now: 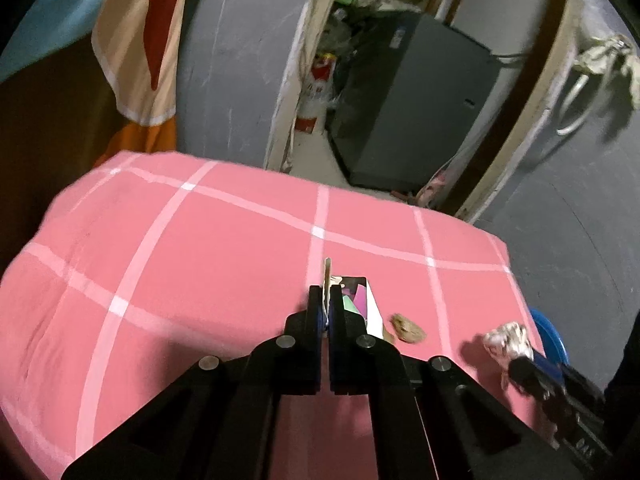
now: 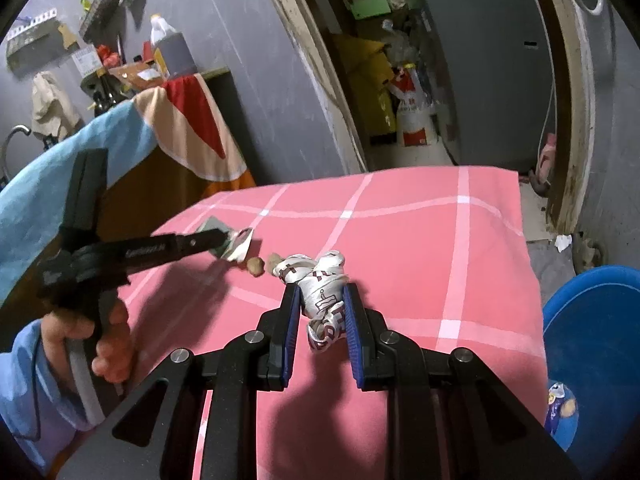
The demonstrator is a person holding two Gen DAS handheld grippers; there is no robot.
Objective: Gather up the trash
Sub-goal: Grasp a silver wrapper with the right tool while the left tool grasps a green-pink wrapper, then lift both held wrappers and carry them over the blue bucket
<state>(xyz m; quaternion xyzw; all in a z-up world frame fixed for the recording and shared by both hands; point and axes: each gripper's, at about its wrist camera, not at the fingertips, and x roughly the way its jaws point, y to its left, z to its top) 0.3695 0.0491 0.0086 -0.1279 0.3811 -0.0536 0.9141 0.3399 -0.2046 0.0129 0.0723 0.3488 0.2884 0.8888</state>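
My left gripper [image 1: 325, 300] is shut on a flat printed cardboard packet [image 1: 362, 304] and holds it just above the pink checked cloth [image 1: 200, 248]; it also shows in the right wrist view [image 2: 230, 240], where the packet [image 2: 240, 246] hangs from its tip. My right gripper [image 2: 322, 300] is shut on a crumpled white wrapper with dark red print [image 2: 320, 280]; the same wrapper [image 1: 506, 340] shows at the right gripper's tip in the left wrist view. Brown crumpled scraps [image 2: 256, 266] lie on the cloth [image 2: 420, 240] between the two grippers, and one [image 1: 408, 330] shows in the left wrist view.
A blue plastic bin [image 2: 592, 344] stands on the floor by the cloth's right edge, with a printed wrapper [image 2: 562, 404] inside. A doorway [image 2: 400, 80] to a cluttered room lies beyond. A draped cloth [image 2: 188, 128] covers furniture at the left.
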